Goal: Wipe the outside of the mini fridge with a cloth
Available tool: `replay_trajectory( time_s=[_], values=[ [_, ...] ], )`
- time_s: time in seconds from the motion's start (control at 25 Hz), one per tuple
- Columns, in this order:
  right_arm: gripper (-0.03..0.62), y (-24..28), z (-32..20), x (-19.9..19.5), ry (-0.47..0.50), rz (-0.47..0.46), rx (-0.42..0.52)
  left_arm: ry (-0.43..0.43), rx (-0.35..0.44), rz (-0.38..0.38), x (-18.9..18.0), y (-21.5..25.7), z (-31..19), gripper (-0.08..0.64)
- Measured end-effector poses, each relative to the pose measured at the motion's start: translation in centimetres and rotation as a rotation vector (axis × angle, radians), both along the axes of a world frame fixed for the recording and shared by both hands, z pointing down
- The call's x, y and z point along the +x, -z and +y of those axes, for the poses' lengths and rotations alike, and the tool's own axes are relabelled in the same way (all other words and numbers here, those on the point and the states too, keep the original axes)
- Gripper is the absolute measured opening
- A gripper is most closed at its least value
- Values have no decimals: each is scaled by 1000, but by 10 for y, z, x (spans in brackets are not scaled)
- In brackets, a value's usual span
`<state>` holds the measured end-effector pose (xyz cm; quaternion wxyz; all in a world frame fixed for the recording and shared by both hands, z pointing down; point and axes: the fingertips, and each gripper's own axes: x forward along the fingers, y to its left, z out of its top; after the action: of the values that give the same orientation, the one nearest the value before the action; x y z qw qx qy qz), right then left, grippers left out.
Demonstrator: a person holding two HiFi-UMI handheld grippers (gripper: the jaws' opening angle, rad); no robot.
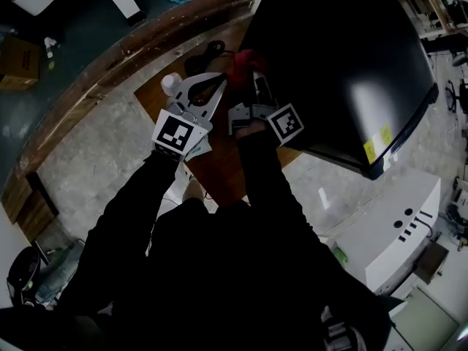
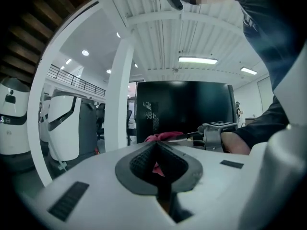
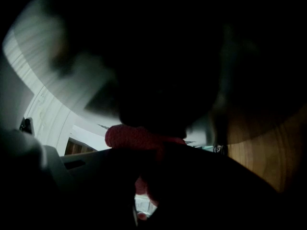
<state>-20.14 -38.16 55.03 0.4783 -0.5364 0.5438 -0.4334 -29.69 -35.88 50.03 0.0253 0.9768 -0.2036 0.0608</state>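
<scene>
Right gripper (image 1: 252,79) clamps the red cloth (image 3: 139,138), apparently pressed against the black mini fridge (image 1: 344,64) wall; view dark. Left gripper (image 2: 156,163) beside fridge, jaws together, empty. I'd keep pressure flat, strokes overlapping.

Both dark-sleeved arms (image 1: 267,181) are stretched forward, side by side. The left gripper (image 1: 216,85) is held with its jaws together, nothing clamped between them. The right gripper (image 1: 252,70) is closed on a red cloth (image 3: 139,138).
</scene>
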Motion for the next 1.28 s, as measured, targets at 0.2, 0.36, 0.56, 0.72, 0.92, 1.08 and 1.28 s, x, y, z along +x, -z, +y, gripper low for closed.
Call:
replay_trajectory(
  time_s=[0.2,0.36,0.56,0.72,0.92,1.08,1.28],
  values=[
    [86,-57,-1,0,-12,-2,-78,0,-44,-52,3,-53,-10,2],
    [86,-108,-2,0,-36,0,-146,-15,-99,-102,5,-94,-17,2],
    [87,-165,7,1,-60,-32,-248,-20,-128,-128,8,-128,-11,2],
    [87,-206,10,5,-90,-97,-276,-23,-140,-139,8,-136,-5,2],
    [86,-241,17,4,-129,-140,-361,-34,-146,-130,-3,-130,3,2],
    [83,-233,24,-6,-77,-91,-398,-39,-165,-92,-16,-114,9,2],
    [83,-124,59,-47,137,151,-256,-79,-116,-94,-30,-73,26,2]
  ],
)
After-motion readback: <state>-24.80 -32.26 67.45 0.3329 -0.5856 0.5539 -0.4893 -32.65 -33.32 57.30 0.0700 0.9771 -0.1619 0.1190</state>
